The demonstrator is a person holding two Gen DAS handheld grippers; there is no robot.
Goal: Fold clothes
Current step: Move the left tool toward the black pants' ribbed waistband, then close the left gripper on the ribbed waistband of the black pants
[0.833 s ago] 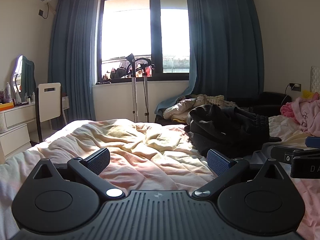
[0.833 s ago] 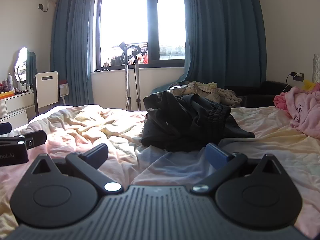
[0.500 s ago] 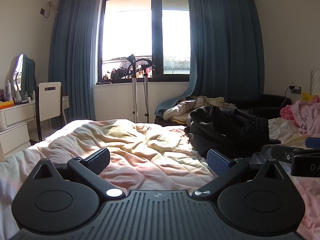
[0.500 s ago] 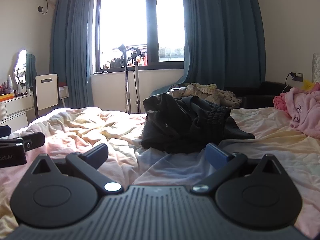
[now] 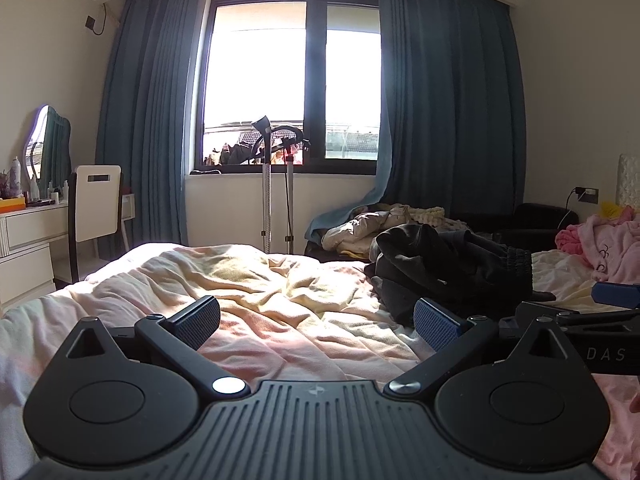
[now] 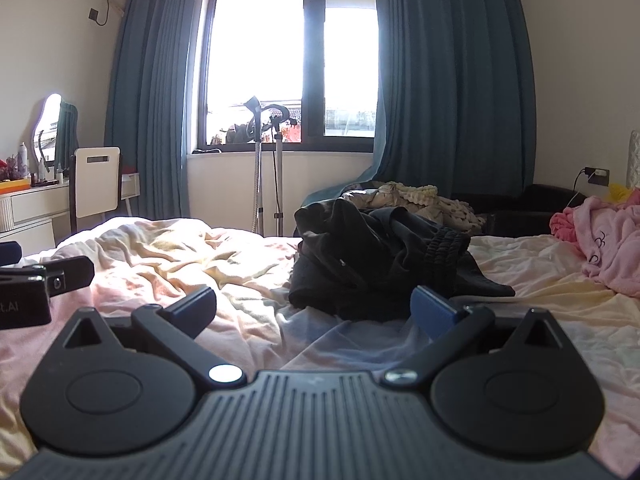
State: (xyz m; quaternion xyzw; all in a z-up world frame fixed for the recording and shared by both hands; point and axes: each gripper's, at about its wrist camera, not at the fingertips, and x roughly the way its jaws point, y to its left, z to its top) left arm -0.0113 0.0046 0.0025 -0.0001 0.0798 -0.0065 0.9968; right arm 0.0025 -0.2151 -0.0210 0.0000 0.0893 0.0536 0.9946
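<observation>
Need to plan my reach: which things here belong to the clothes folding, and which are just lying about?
For the job:
crumpled black garment on the bed
pink fleece garment
open left gripper
open right gripper

Lying about:
white chair
garment steamer stand
beige clothes heap by the blue curtain

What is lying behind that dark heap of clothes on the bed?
Behind the dark heap a pale pile of bedding or clothes lies under the blue curtain. What that pile rests on is hidden by the heap.
</observation>
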